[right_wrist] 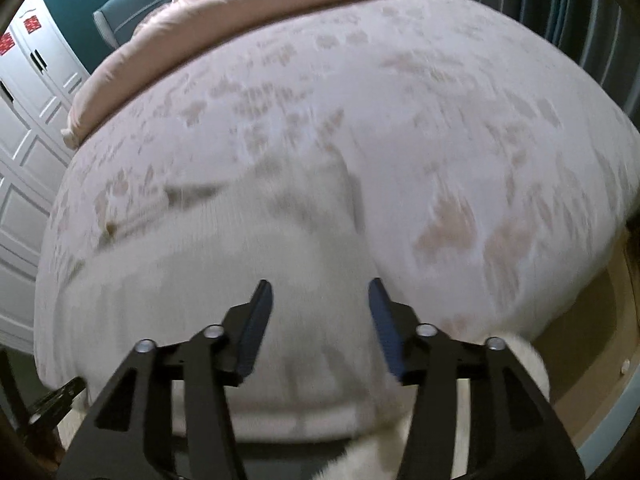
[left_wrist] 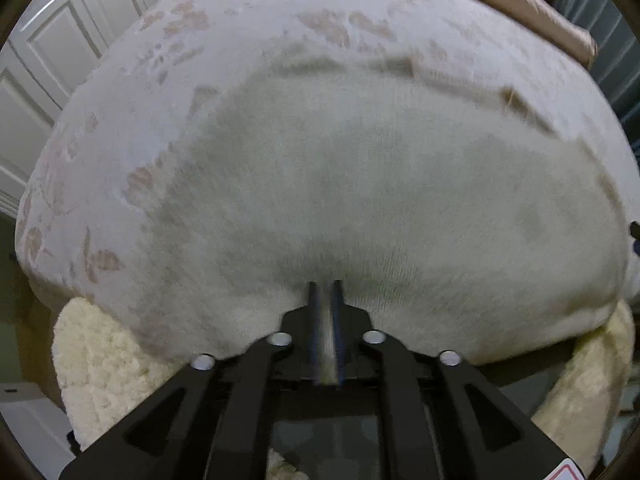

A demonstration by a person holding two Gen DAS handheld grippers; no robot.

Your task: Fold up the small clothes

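A cream knitted garment (left_wrist: 360, 180) lies spread flat on the bed, its near hem close to the bed's front edge. My left gripper (left_wrist: 325, 286) points steeply down at the hem, its fingers only a narrow gap apart with pale cloth showing in the gap; the pads do not visibly press on it. In the right wrist view the same garment (right_wrist: 200, 280) fills the lower left. My right gripper (right_wrist: 320, 284) hangs over the garment's right part, jaws wide apart, nothing between them. Both views are blurred.
The bedspread (right_wrist: 440, 120) is pale with a faded floral print. A pink quilt (right_wrist: 240, 12) lies along the far side. White panelled wardrobe doors (left_wrist: 40, 80) stand on the left. Fluffy cream fleece (left_wrist: 100, 360) hangs below the bed's near edge, and the wooden bed frame (right_wrist: 592, 340) shows at right.
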